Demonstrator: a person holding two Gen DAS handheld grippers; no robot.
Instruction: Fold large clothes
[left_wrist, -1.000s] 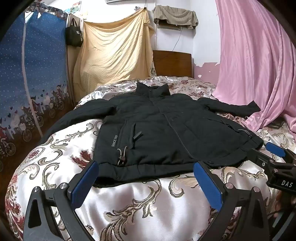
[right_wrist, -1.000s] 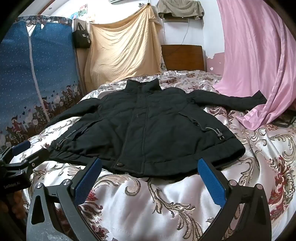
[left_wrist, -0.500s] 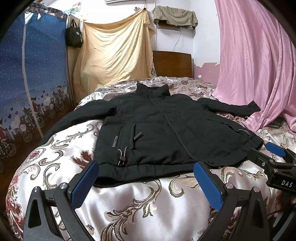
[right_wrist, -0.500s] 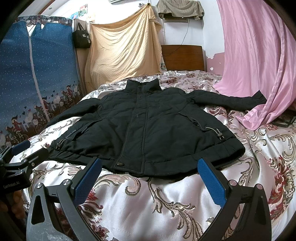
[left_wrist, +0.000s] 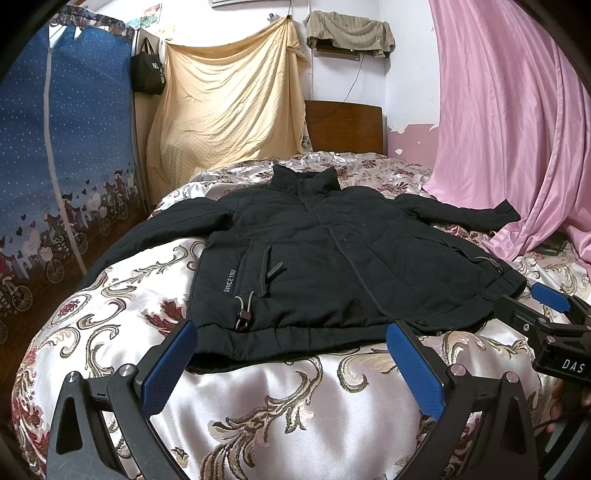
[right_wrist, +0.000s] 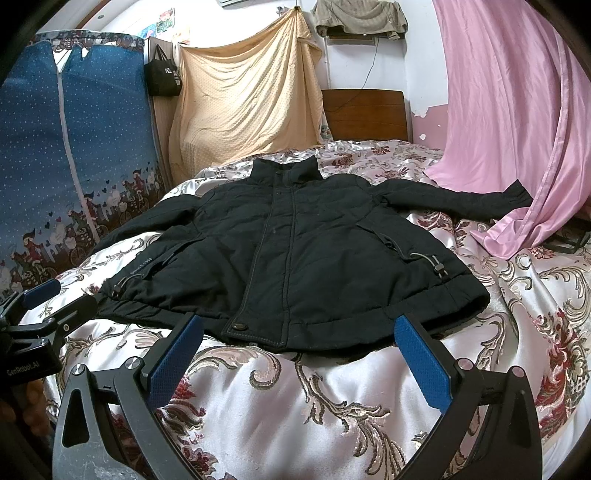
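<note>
A black zipped jacket (left_wrist: 332, 258) lies flat, front up, on the bed, collar toward the headboard and both sleeves spread out; it also shows in the right wrist view (right_wrist: 295, 266). My left gripper (left_wrist: 291, 354) is open and empty, just short of the hem near its left part. My right gripper (right_wrist: 299, 343) is open and empty, just short of the hem at the zip. Each gripper shows at the edge of the other's view, the right gripper (left_wrist: 546, 306) and the left gripper (right_wrist: 40, 295).
The bed has a satin floral bedspread (left_wrist: 280, 398). A pink curtain (left_wrist: 517, 129) drapes onto the bed's right side over the right sleeve's end. A blue fabric wardrobe (left_wrist: 66, 166) stands left, a yellow sheet (left_wrist: 229, 110) and wooden headboard (left_wrist: 343, 125) behind.
Almost nothing has changed; both grippers stay open at the hem, with only a slight shift of the views.
</note>
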